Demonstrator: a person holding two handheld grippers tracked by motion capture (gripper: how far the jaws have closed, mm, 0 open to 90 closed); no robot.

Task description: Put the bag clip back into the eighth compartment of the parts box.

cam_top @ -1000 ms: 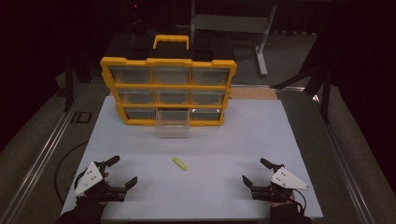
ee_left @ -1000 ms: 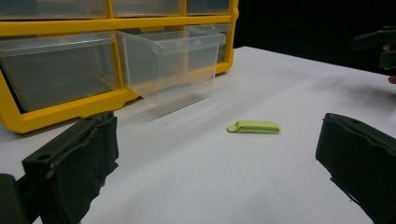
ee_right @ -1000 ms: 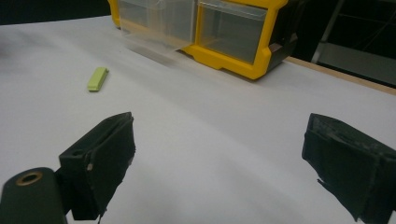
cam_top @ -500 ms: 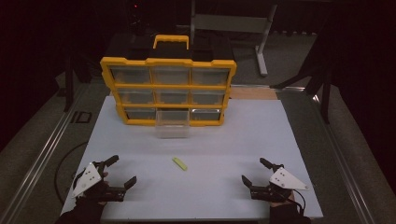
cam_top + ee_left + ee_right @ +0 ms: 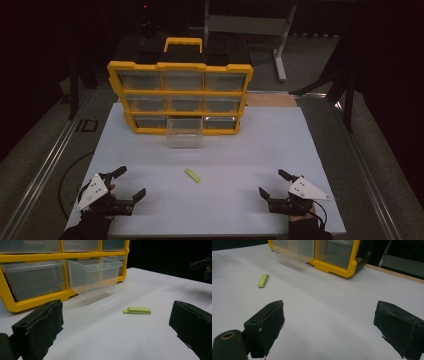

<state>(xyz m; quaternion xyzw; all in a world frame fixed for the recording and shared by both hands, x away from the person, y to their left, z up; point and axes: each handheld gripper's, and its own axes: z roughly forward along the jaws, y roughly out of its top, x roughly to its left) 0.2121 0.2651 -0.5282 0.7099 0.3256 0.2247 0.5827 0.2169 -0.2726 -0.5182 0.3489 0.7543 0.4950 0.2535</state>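
A small flat light-green piece [image 5: 192, 175] [image 5: 137, 310] [image 5: 262, 280] lies on the white table [image 5: 240, 150], in front of a yellow organiser [image 5: 180, 95] with clear drawers. One clear drawer [image 5: 184, 132] [image 5: 92, 277] in the bottom row is pulled out toward me. My left gripper [image 5: 129, 183] rests open near the table's front left corner, jaws wide apart, well short of the green piece. My right gripper [image 5: 274, 182] rests open near the front right, nothing between its jaws.
The organiser [image 5: 32, 285] [image 5: 332, 255] stands upright at the table's far side with a black-and-yellow handle [image 5: 183, 45] on top. A wooden strip [image 5: 272, 99] runs behind the table at right. A metal stand [image 5: 250, 25] is farther back on the dark floor.
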